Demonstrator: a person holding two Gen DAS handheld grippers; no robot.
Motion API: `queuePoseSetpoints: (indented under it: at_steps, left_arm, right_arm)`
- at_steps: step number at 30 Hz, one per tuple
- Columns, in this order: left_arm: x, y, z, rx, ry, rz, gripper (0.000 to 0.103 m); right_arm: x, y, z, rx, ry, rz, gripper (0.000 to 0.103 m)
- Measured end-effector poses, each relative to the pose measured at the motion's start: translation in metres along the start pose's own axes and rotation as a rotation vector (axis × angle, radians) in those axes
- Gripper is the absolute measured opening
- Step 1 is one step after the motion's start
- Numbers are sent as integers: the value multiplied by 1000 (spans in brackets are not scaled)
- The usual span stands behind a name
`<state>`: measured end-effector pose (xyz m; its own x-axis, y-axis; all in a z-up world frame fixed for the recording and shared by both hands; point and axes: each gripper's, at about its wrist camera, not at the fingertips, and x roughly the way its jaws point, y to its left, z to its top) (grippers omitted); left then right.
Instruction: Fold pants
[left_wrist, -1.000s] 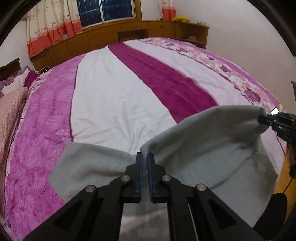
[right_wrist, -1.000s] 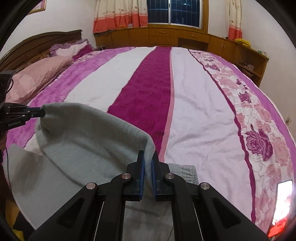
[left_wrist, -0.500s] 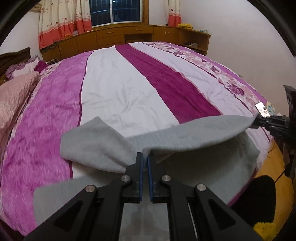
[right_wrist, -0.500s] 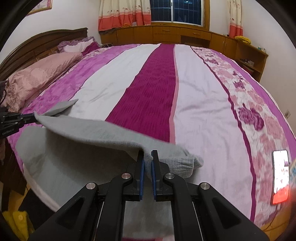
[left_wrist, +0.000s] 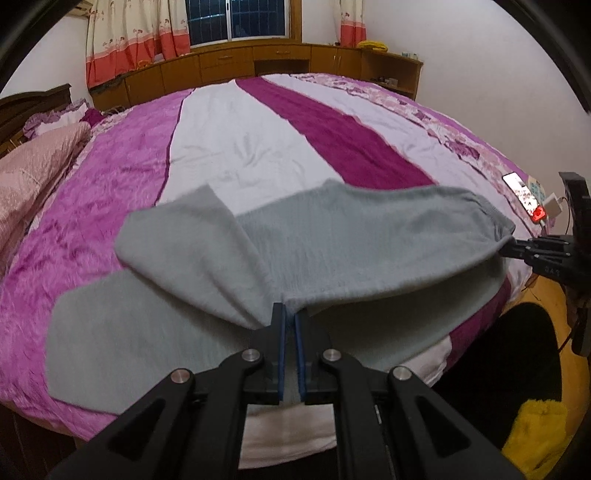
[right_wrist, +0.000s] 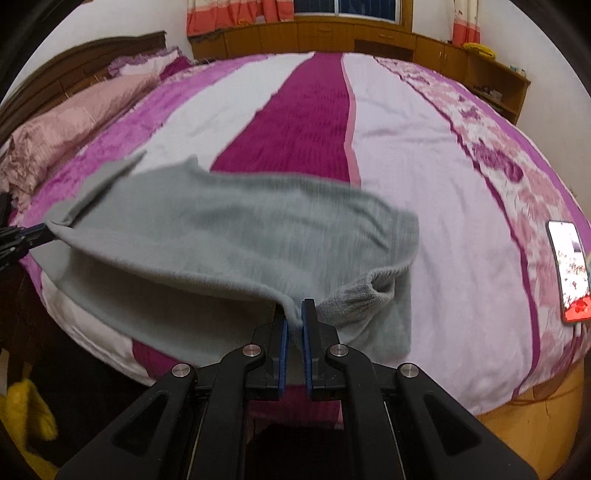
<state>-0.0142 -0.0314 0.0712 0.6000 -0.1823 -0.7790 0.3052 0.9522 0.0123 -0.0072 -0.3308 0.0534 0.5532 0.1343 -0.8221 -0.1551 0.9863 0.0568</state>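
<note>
You've got the grey pants (left_wrist: 354, 229) spread across the near edge of the bed (left_wrist: 258, 147), top layer lifted off the bottom one along the front. Your left gripper (left_wrist: 290, 317) has its blue pads nearly together, pinching the fabric edge at the middle fold. Your right gripper (right_wrist: 293, 314) is squeezed down the same way on the edge by the ribbed cuff (right_wrist: 354, 295). A lit phone (right_wrist: 569, 269) lies on the bedspread, off to the right.
</note>
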Motion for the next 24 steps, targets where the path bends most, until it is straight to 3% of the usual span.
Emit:
queuePoseSetpoints:
  at_steps: [5,11,13,18,24]
  left_arm:
    - [21,4,-16,-28,51,-15,5]
    - [36,6,-27,-47,77,-26,5]
    - [36,6,-28,-42,75,-24,5]
    - [38,1,-33,-18,60,-7,5]
    - [37,-1,-35,-16,53,2,5]
  right_arm:
    - [12,-7,-12,53,43,-2,6]
    - [6,-12,-27,79,55,-13,26]
    - [1,-19,-35,111,62,-28,28]
    - [-13,-53,-51,328,29,80,28]
    - [-14,-86,-42,589,-24,205,28]
